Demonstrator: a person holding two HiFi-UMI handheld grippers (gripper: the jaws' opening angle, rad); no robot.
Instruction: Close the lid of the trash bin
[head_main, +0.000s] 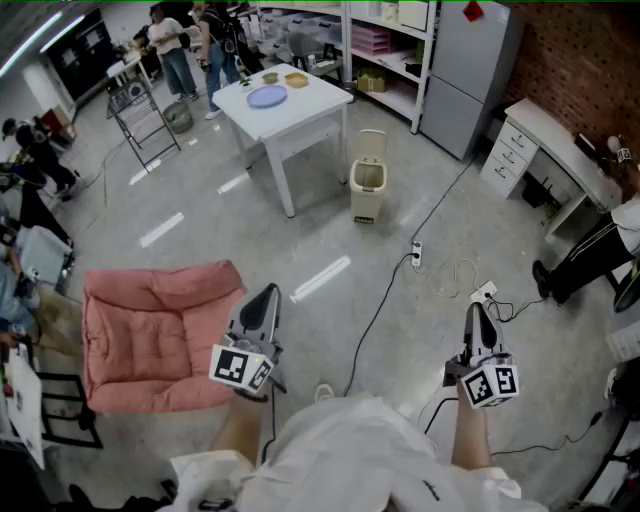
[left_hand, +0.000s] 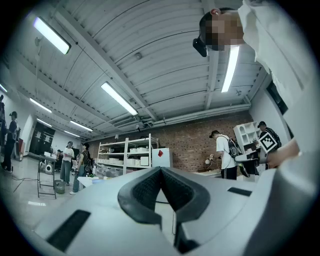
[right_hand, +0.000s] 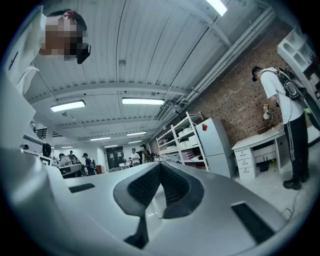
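The cream trash bin (head_main: 367, 188) stands on the grey floor just right of a white table (head_main: 300, 108), far ahead of me. Its lid (head_main: 372, 144) is tipped up and back, so the inside shows. My left gripper (head_main: 267, 292) is held low over the floor at the lower left, jaws shut with nothing between them, far short of the bin. At the lower right my right gripper (head_main: 473, 311) is likewise shut and empty. In the left gripper view the left gripper (left_hand: 161, 170) has its pads closed together. The right gripper view shows the right gripper (right_hand: 160, 165) closed the same way.
A pink cushioned seat (head_main: 160, 335) lies left of my left gripper. A black cable (head_main: 385, 300) and a power strip (head_main: 417, 252) lie on the floor between me and the bin. A grey fridge (head_main: 468, 70) and a white desk (head_main: 550, 140) stand at the right, and people stand at the back left.
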